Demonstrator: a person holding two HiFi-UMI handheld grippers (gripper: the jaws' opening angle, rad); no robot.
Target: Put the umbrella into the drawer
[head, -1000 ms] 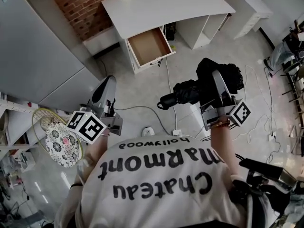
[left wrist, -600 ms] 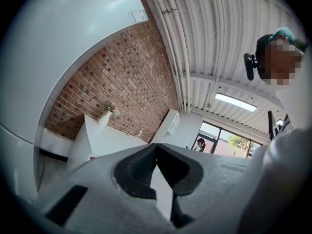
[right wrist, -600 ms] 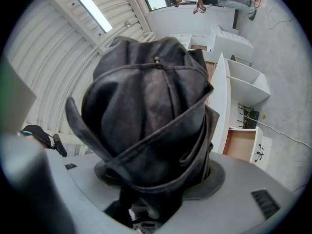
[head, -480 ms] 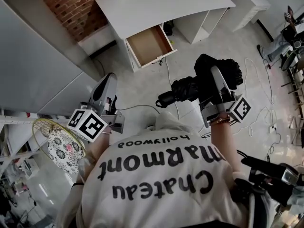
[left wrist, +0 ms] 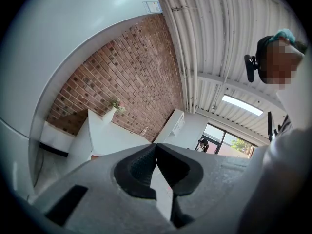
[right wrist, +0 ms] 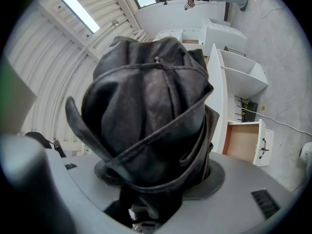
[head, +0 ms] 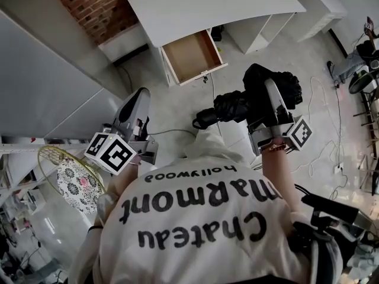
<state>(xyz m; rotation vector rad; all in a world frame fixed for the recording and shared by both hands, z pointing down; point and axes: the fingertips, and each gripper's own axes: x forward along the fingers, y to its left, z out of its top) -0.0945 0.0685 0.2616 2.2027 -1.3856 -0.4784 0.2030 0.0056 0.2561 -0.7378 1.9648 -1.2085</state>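
Folded black umbrella (head: 235, 107) pinched in right gripper (head: 267, 99); long axis level, handle end toward left gripper (head: 138, 99), its 2 jaws pressed together, empty. Drawer (head: 192, 55) open. Shirt (head: 195, 218) reads "Chateau Marmont Hollywood".

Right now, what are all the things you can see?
umbrella: one, black, folded, in the right gripper
drawer: one, white with brown inside, open, under the desk
desk: one, white, against the brick wall
vase: one, white, on the desk
cushion: one, flowered, lower left
left gripper: one, grey, shut, empty
right gripper: one, grey, shut on the umbrella
shirt: one, white with black letters, bottom
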